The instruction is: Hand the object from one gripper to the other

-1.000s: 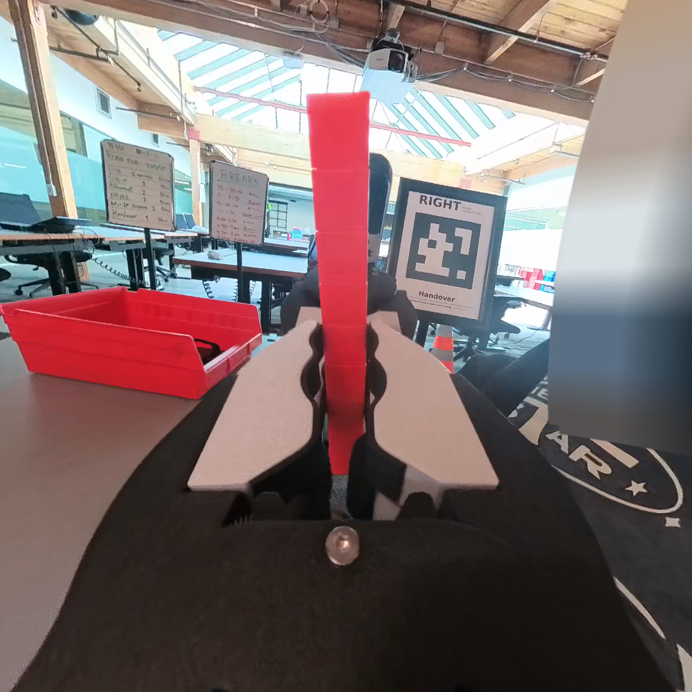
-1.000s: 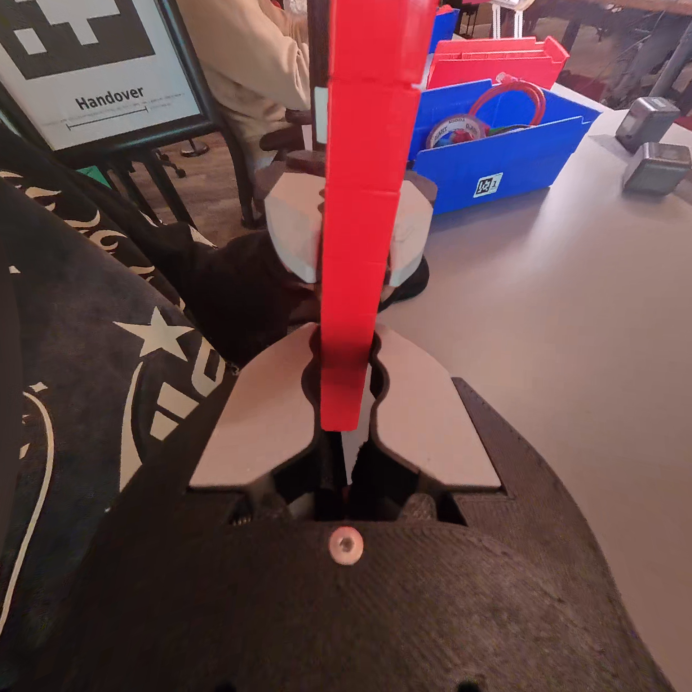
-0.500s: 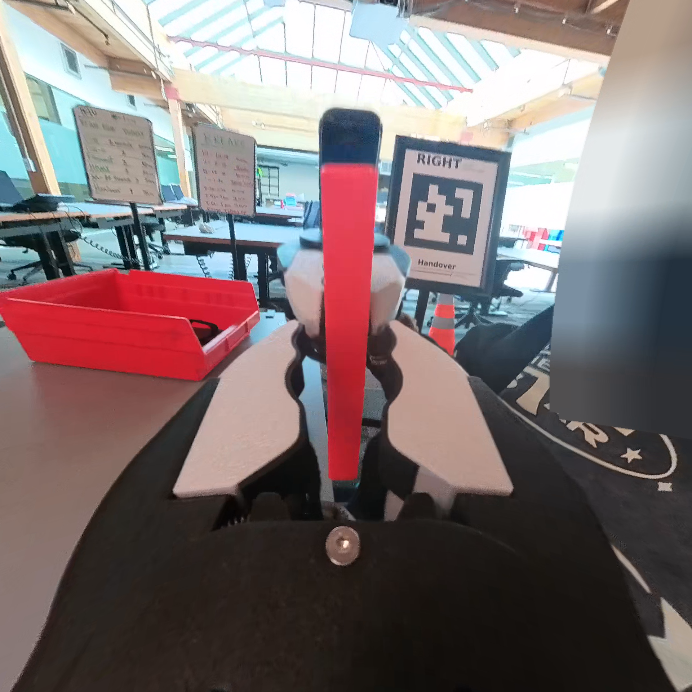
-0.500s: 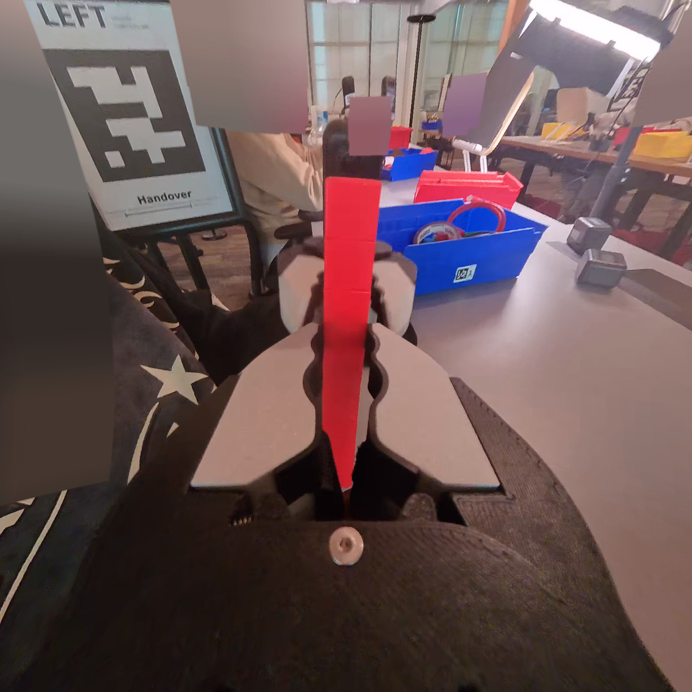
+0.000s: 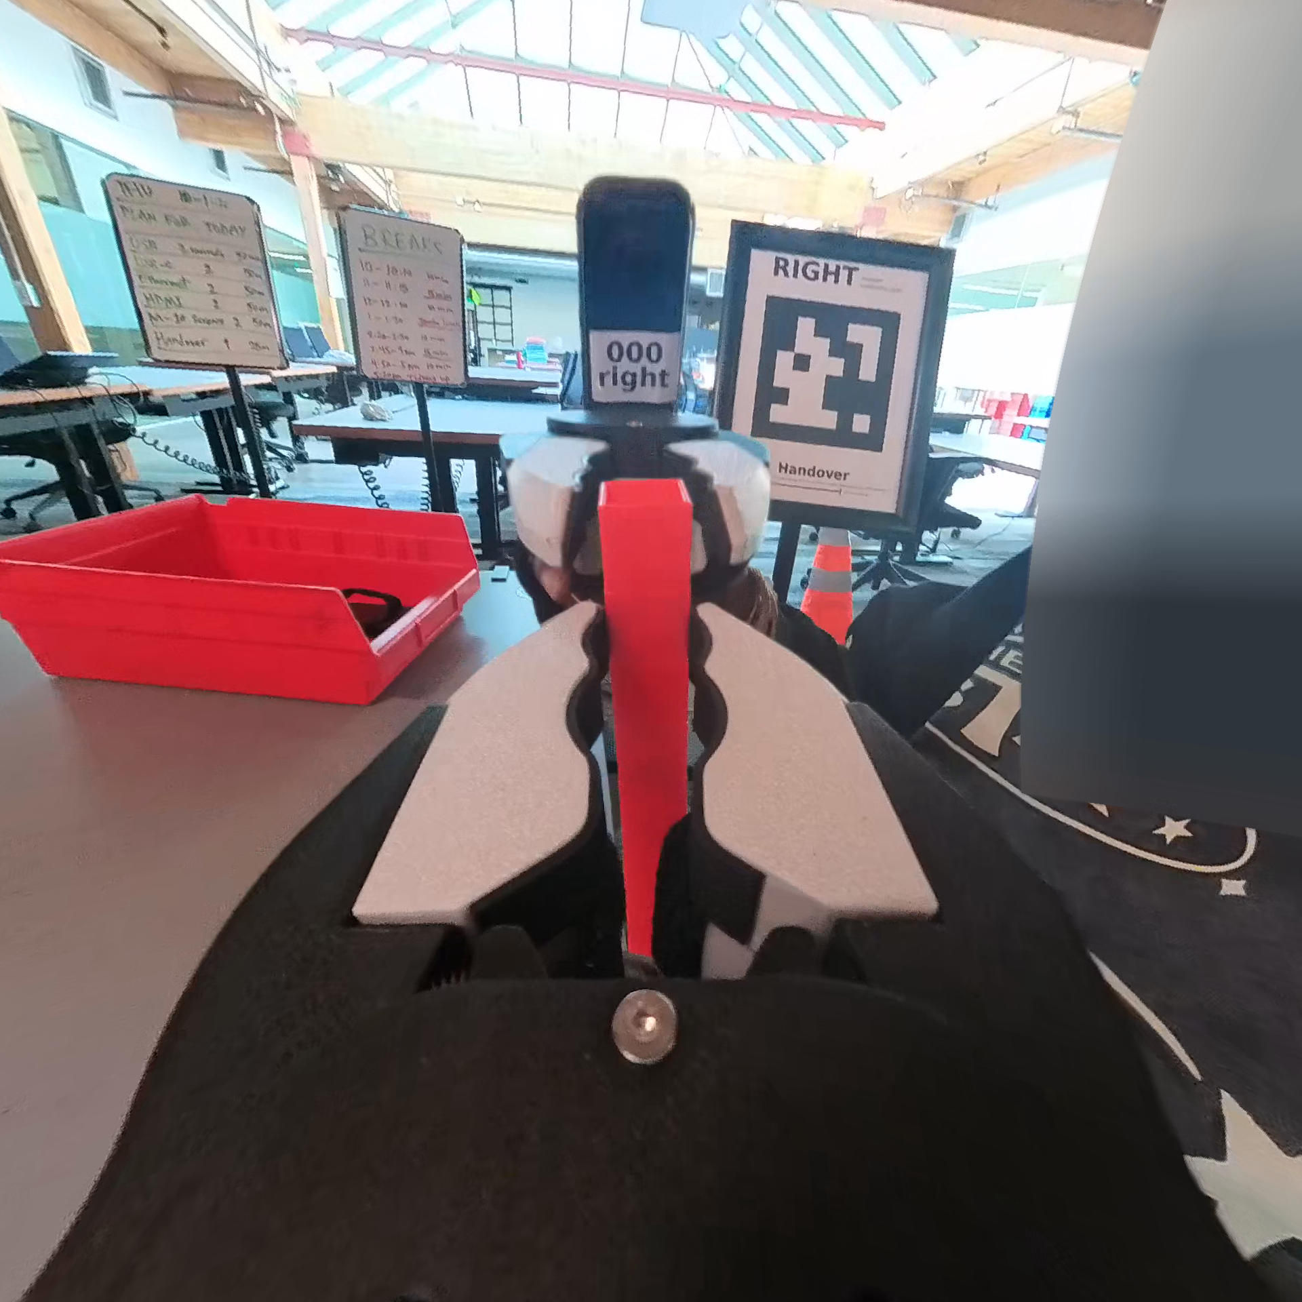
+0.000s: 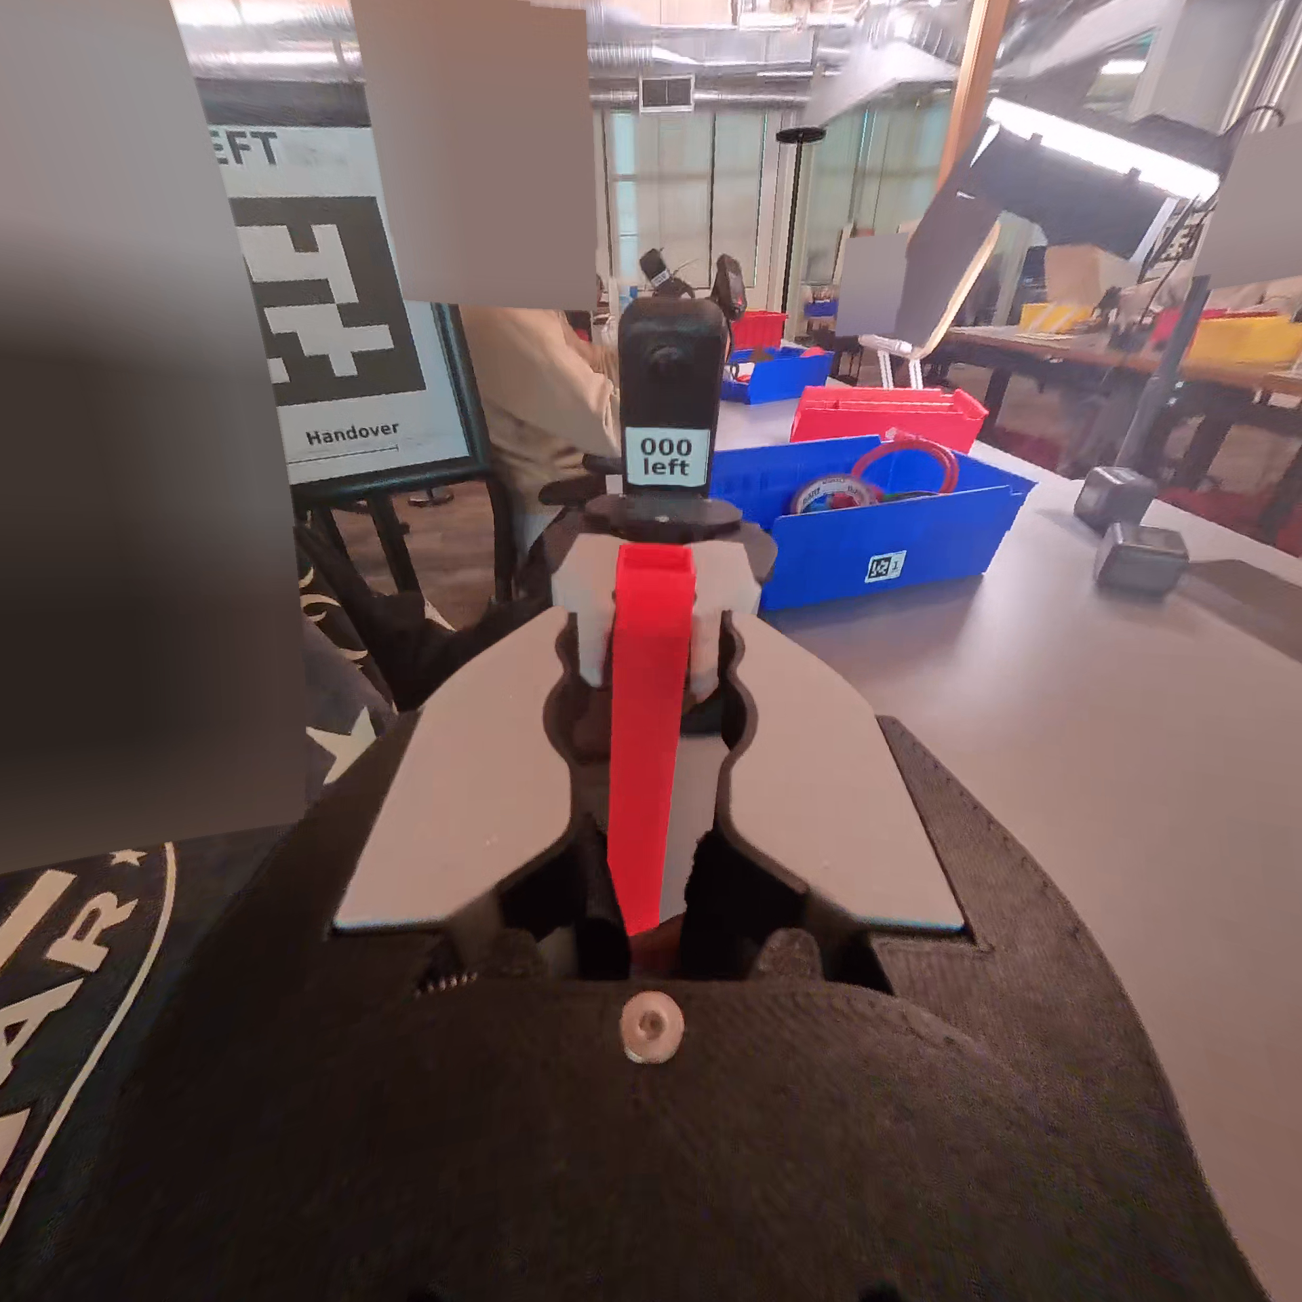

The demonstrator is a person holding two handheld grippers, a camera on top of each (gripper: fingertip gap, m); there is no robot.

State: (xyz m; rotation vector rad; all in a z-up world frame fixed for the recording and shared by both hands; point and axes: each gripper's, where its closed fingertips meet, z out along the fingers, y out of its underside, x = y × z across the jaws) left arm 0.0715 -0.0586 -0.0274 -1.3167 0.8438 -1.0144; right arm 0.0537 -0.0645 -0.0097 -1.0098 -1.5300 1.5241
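Note:
A long red bar (image 5: 645, 669) runs level between my two grippers, which face each other above the table edge. My left gripper (image 5: 648, 620) is shut on its near end, with both fingers pressed against the bar's sides. My right gripper (image 6: 648, 634) is open around the other end of the bar (image 6: 645, 740), with dark gaps on both sides. In the left wrist view the right gripper (image 5: 637, 521) shows at the far end, its fingers apart from the bar. In the right wrist view the left gripper (image 6: 655, 599) shows clamped on the bar.
A grey table (image 5: 141, 810) holds a red bin (image 5: 211, 606) on the left. A blue bin (image 6: 881, 535) with small items and two dark boxes (image 6: 1141, 556) sit on the table in the right wrist view. A marker sign (image 5: 831, 366) and an orange cone (image 5: 828, 578) stand behind. Only a small space, under 4 cm, lies between the two pairs of fingers.
The bar went from pointing steeply up to lying level between the grippers. The left gripper, open half a second ago, has shut on it. The right gripper has opened.

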